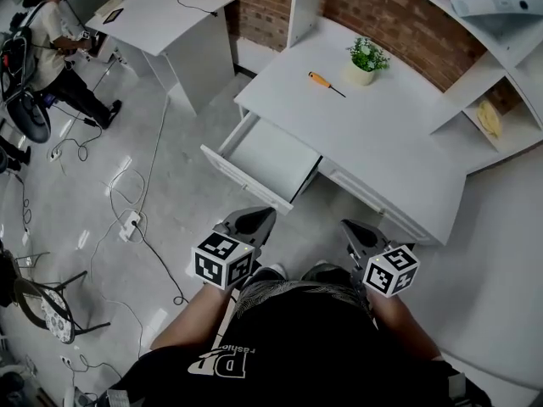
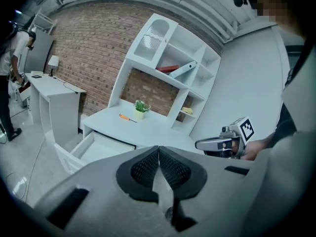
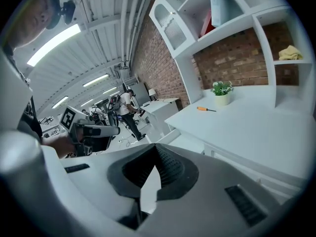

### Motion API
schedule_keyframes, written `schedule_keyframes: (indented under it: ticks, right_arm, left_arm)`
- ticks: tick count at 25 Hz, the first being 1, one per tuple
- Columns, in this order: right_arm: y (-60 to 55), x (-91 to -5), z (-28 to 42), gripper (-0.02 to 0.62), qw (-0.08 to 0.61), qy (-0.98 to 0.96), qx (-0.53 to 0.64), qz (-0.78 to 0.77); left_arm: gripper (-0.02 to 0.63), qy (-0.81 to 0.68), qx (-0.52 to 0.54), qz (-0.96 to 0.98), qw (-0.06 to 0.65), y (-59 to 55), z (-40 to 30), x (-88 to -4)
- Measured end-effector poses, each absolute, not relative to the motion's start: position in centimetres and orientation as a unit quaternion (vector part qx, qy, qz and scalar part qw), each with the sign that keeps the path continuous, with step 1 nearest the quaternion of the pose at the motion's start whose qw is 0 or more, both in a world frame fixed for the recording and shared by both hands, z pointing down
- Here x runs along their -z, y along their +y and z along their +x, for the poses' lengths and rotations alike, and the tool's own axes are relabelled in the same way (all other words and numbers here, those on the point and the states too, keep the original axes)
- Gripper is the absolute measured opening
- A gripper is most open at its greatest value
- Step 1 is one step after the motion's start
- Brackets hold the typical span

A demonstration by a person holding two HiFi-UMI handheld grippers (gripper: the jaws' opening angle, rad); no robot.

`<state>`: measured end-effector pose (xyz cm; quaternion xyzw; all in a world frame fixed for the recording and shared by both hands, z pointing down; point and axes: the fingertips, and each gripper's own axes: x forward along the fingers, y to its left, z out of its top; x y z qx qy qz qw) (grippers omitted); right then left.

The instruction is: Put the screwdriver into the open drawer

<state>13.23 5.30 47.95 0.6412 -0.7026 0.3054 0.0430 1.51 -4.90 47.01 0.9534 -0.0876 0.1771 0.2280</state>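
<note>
White desk [image 1: 373,134] against a brick wall fills my head view, with its drawer [image 1: 267,161] pulled open on the 8 o'clock side. On the top lies the screwdriver [image 1: 326,82], at about 8 o'clock of a small plant [image 1: 366,59]. It is well apart from the drawer and from both grippers. My left gripper [image 1: 254,219] and right gripper [image 1: 355,230] hang low by my body, each with jaws pressed together on nothing. I judge the screwdriver light and stiff, its thin shaft slick and prone to roll. I would pinch across the fat orange handle, at the tool's 10 o'clock end.
</note>
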Motion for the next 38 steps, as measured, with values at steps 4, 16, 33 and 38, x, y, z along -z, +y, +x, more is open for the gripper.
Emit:
schedule_keyframes:
  ticks: [4,16,33,38]
  right_arm:
    - [3.8,-47.7,14.7,0.005,0.045,-0.703,-0.3,0.643]
    - [-4.2,-48.6,21.7,0.005,0.09,-0.741,-0.272,0.607]
    - [-19.5,-55.0,34.9,0.005,0.218,-0.778,-0.234,0.541]
    - [-23.2,-57.4,37.7,0.006,0.242,-0.778,-0.235,0.53]
  left_arm:
    - [0.018,-0.095,-0.183,0.952,0.227,-6.2,2.0,-47.8]
    - [0.018,-0.158,-0.2,0.943,0.214,-11.1,5.5,-48.3]
    - [0.018,-0.278,-0.21,0.907,0.235,-19.8,14.0,-49.4]
    - [0.018,-0.318,-0.219,0.887,0.252,-21.4,14.3,-50.4]
